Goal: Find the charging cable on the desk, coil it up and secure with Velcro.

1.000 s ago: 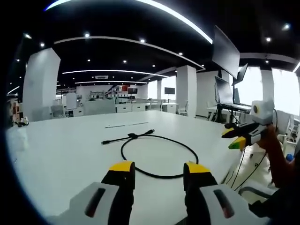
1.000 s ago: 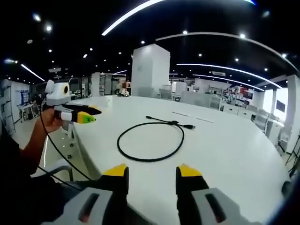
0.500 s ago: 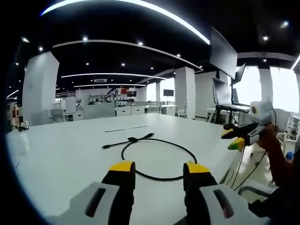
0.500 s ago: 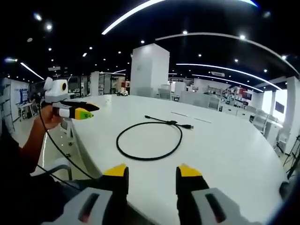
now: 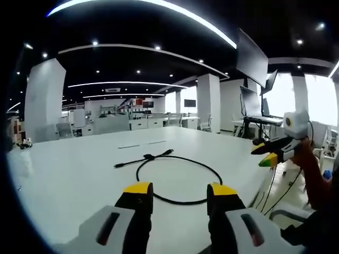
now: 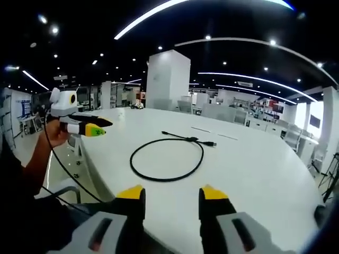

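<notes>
One black charging cable point(image 5: 180, 180) lies in a single loose loop on the white tabletop point(image 5: 69, 180).

Both ends cross at the loop's far side. Left tongs point(image 5: 180, 193) and right tongs point(image 6: 170, 196) hover apart from it, jaws wide, holding nothing.

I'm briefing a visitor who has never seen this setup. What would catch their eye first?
The black charging cable, lying in one loose loop with its two ends crossing at the far side, alone on the big white desk. Then the yellow-tipped jaws: the left gripper and right gripper both open, short of the cable, each held over the desk's near edge.
</notes>
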`<state>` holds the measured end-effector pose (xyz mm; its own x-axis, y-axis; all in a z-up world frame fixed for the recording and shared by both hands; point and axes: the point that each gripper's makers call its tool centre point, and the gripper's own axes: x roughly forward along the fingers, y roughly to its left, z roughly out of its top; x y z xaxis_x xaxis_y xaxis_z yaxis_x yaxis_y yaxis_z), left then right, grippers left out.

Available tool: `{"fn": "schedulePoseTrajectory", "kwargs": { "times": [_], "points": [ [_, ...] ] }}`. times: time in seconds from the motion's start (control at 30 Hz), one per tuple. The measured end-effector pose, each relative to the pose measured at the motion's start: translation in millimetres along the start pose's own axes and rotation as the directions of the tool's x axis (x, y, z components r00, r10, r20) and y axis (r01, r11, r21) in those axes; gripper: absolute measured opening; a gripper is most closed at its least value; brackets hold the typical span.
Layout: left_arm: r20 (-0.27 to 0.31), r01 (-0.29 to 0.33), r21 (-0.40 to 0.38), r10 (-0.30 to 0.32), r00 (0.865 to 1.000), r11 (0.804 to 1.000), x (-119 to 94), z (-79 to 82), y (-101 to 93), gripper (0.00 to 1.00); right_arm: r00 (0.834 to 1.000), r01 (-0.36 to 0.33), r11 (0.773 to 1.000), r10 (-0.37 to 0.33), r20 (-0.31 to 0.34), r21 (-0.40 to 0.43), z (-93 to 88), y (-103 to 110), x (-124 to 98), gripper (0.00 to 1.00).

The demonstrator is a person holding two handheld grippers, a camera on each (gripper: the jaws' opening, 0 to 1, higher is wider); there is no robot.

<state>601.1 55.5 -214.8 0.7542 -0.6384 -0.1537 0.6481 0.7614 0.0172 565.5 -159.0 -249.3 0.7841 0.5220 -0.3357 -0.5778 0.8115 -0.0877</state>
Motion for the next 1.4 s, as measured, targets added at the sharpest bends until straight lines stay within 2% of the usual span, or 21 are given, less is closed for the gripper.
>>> {"fn": "schedulePoseTrajectory", "kwargs": {
  "times": [0.5,0.63,1.03,1.3,1.4],
  "points": [
    [-0.001,0.009,0.001,-0.009,1.0,1.0,0,-0.2,-3.6,0.41,1.0,0.015,1.0,-0.015,-0.012,-0.014,-1.9,-1,2,0.42],
    [-0.002,0.016,0.006,-0.016,1.0,1.0,2,0.8,-6.4,0.41,1.0,-0.016,1.0,0.016,-0.001,-0.002,-1.1,2,5,0.43],
    [-0.012,0.012,0.005,-0.012,1.0,1.0,2,-2.5,-4.9,0.4,1.0,-0.029,0.999,0.029,-0.003,-0.023,-2.8,5,6,0.44],
    [-0.015,0.018,0.003,-0.018,1.0,1.0,3,-3.6,-6.2,0.4,0.999,0.01,1.0,-0.01,0.04,-0.003,7.8,-6,-1,0.41],
    [-0.014,0.024,0.0,-0.024,1.0,1.0,3,-3.5,-8.2,0.39,0.999,0.013,1.0,-0.013,0.037,-0.009,7.7,-5,-3,0.41]
  ]
}}
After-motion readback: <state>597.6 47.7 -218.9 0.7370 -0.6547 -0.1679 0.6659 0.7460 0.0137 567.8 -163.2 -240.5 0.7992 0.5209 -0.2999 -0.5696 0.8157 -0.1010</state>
